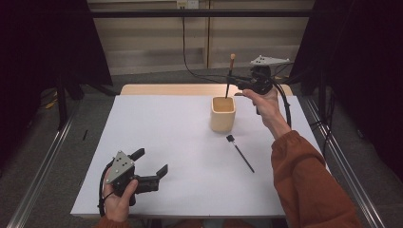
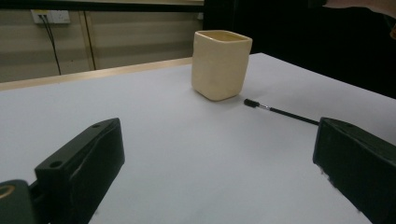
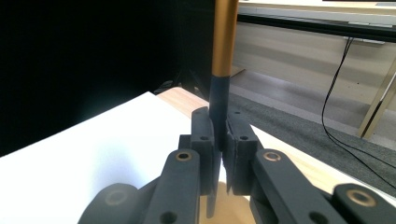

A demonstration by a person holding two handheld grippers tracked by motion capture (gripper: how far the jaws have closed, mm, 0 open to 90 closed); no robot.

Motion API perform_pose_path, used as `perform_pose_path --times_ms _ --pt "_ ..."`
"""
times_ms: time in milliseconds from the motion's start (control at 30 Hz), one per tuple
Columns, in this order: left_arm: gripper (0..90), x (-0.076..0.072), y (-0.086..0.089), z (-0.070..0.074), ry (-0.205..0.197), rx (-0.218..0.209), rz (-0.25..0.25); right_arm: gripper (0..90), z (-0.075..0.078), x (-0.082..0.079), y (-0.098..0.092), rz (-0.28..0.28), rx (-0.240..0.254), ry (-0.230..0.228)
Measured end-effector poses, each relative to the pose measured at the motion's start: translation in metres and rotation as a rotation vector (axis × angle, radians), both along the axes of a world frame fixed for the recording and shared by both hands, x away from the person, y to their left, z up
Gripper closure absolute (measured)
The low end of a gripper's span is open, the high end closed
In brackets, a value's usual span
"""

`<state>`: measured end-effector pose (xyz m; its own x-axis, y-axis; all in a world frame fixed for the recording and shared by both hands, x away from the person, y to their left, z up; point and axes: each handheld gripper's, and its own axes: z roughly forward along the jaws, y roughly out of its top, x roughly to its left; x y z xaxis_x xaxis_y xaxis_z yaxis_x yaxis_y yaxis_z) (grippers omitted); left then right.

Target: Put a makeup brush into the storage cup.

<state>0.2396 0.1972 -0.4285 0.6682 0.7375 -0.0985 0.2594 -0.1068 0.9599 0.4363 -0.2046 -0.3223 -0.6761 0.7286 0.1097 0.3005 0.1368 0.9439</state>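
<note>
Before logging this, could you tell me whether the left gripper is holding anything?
No, the left gripper is open, with bare table between its jaws.

Table [image 1: 157,133] mostly bare: whole left half and near edge open for passage. Obstacles: cup [image 1: 223,114] standing right of centre toward far edge; small brush [image 1: 240,153] lying flat just in front of cup, apart from it. Above cup, right gripper [image 1: 235,81] clamps upright brush [image 1: 230,76], blocking cup mouth. Left gripper [image 1: 153,163] at near-left corner, jaws wide, nothing between.
</note>
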Motion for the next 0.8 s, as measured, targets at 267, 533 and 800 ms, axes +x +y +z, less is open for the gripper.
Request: perform_pose_path --times_ms 267,533,800 --pt "2.0 0.0 0.001 0.0 0.0 0.005 0.003 83.3 -0.015 -0.001 0.0 -0.004 -0.013 0.02" --pt "2.2 0.001 0.004 0.0 0.002 0.012 0.006 83.4 -0.027 0.0 0.007 0.006 -0.042 0.034" --pt "2.2 0.002 0.004 -0.001 -0.001 0.01 0.002 83.3 -0.042 -0.002 0.004 -0.004 -0.041 0.053"
